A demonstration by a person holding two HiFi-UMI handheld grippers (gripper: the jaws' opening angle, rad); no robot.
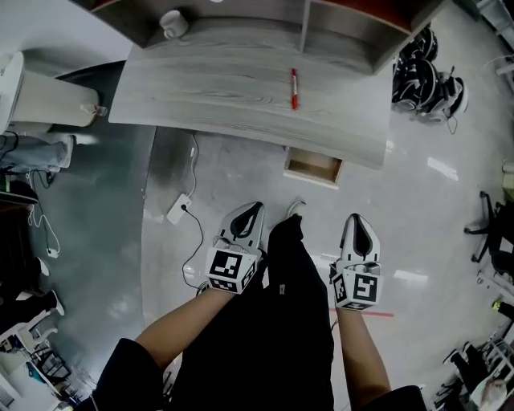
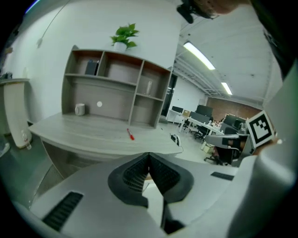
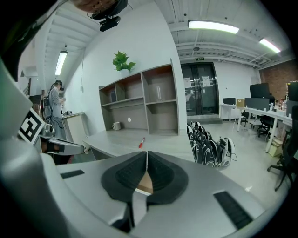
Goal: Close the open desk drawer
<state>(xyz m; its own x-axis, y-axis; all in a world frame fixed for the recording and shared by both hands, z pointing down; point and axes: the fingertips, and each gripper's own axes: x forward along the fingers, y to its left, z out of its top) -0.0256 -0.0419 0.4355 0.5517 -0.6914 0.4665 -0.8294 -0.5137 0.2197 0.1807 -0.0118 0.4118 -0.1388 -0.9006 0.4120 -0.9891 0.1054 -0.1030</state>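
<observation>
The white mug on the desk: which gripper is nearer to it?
Left. The left gripper sits below and right of the mug in the head view; the right gripper is farther right, past the drawer.

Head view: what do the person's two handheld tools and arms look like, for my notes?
The left tool and the right tool both have pale grey-white bodies that taper to black ribbed pads. Each carries a cube with black-and-white square markers at the hand end. The person wears dark short sleeves, and the forearms are bare.
</observation>
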